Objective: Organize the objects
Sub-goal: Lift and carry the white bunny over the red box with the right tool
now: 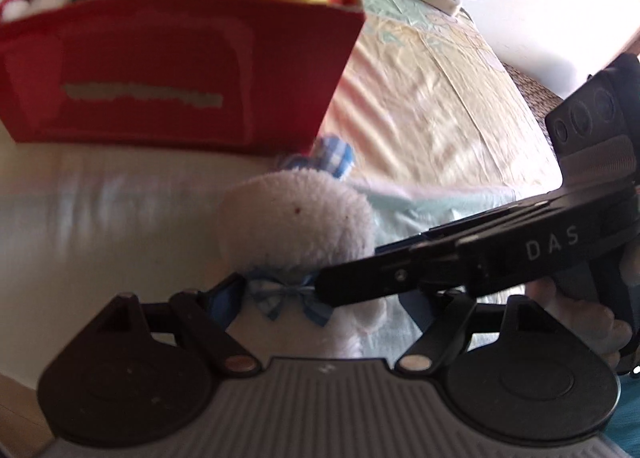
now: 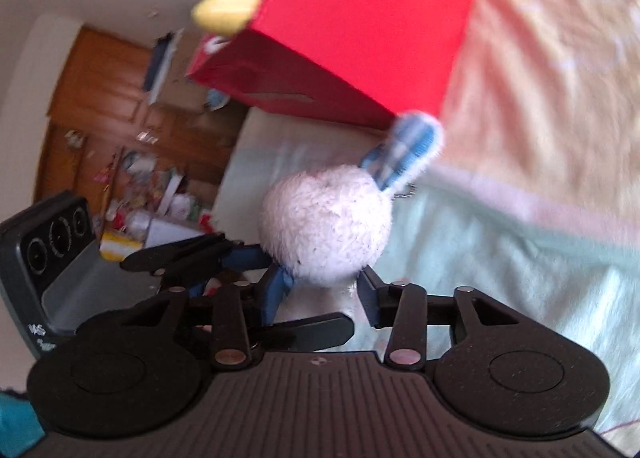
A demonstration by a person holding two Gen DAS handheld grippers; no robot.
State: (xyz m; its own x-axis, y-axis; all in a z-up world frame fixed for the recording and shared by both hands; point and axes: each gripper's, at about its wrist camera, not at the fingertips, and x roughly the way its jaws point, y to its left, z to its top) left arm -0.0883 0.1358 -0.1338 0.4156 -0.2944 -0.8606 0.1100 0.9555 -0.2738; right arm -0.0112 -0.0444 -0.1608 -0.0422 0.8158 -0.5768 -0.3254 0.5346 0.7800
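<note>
**Bin's nearly full, one bunny to go**

The red bin (image 1: 168,70) at the far left is already stuffed with plushies. I've got the white plush bunny (image 1: 296,218) near me, above the bed sheet (image 1: 440,98). Left gripper (image 1: 320,298) and right gripper (image 2: 320,290) both look clamped around it. Dropping it in is left.

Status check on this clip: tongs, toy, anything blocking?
Both tongs, left and right, around white plush bunny. Red bin just ahead, already full of plush. Nothing between.
</note>
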